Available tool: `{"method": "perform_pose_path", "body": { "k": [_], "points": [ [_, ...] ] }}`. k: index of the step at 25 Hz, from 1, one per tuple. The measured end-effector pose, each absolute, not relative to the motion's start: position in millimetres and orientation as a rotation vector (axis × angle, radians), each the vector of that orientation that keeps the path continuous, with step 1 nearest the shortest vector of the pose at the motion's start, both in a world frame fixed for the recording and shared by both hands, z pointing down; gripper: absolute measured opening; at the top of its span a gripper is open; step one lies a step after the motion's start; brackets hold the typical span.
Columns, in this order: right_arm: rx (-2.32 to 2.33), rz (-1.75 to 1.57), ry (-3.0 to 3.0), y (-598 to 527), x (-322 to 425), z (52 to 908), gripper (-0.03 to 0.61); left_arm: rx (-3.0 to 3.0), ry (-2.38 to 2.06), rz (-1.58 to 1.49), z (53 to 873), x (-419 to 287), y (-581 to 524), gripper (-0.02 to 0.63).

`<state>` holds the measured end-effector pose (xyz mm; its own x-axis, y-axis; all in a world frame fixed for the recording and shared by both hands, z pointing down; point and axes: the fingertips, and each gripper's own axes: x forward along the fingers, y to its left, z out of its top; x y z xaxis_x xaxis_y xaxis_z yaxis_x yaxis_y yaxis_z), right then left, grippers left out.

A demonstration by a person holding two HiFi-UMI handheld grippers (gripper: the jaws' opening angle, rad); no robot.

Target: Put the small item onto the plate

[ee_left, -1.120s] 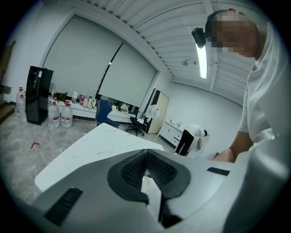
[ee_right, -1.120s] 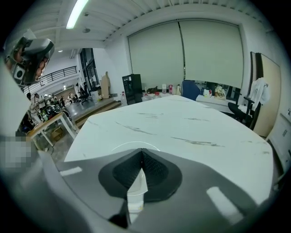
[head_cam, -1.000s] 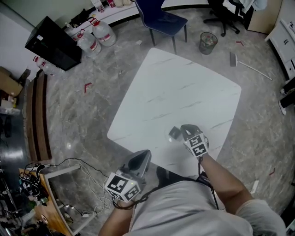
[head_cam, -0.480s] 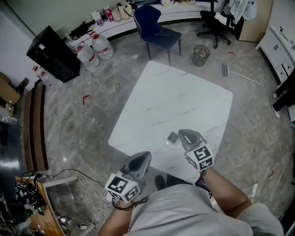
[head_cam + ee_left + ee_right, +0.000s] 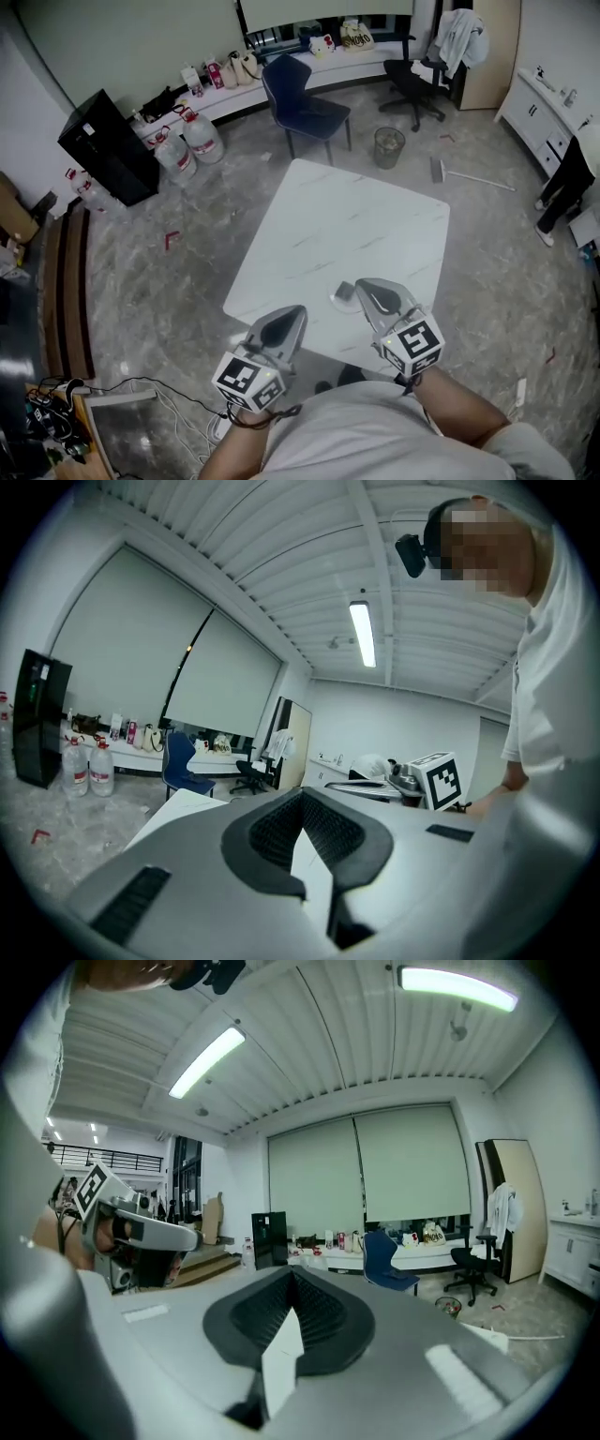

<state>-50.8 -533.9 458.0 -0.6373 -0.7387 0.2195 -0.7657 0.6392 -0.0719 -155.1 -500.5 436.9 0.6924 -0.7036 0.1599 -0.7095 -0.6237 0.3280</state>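
On the white table (image 5: 347,225), near its front edge, a small grey item (image 5: 344,290) lies on a clear glass plate (image 5: 336,302). My right gripper (image 5: 362,284) is held above the table just right of the item, shut and holding nothing. In the right gripper view its jaws (image 5: 292,1281) meet and point level into the room. The left gripper (image 5: 299,310) hovers off the table's front edge, left of the plate. The left gripper view shows it (image 5: 302,797) shut and empty too. Neither gripper view shows the item or the plate.
A blue chair (image 5: 300,98) stands at the table's far side, with a wire bin (image 5: 388,146) and an office chair (image 5: 417,80) beyond. Water bottles (image 5: 192,141) and a black cabinet (image 5: 108,145) are at the far left. Cables (image 5: 141,384) lie on the floor at the near left.
The right gripper has drawn back from the item toward the person. The item stays on the plate. The head view has lifted to take in more of the room. The left gripper has barely moved.
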Motion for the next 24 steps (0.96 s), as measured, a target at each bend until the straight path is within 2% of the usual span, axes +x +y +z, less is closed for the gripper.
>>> {"method": "perform_pose_path", "body": {
  "k": [10,24],
  "points": [
    [1.312,0.070,-2.770,-451.6,-71.9,369.4,0.002,2.668,-1.105,-0.050,374.4,-159.1,-453.6,0.006],
    [1.380,0.072,-2.796,-394.9,-77.5,338.8,0.002,2.711,-1.099,-0.081,351.3,-162.4,-406.5,0.006]
  ]
}}
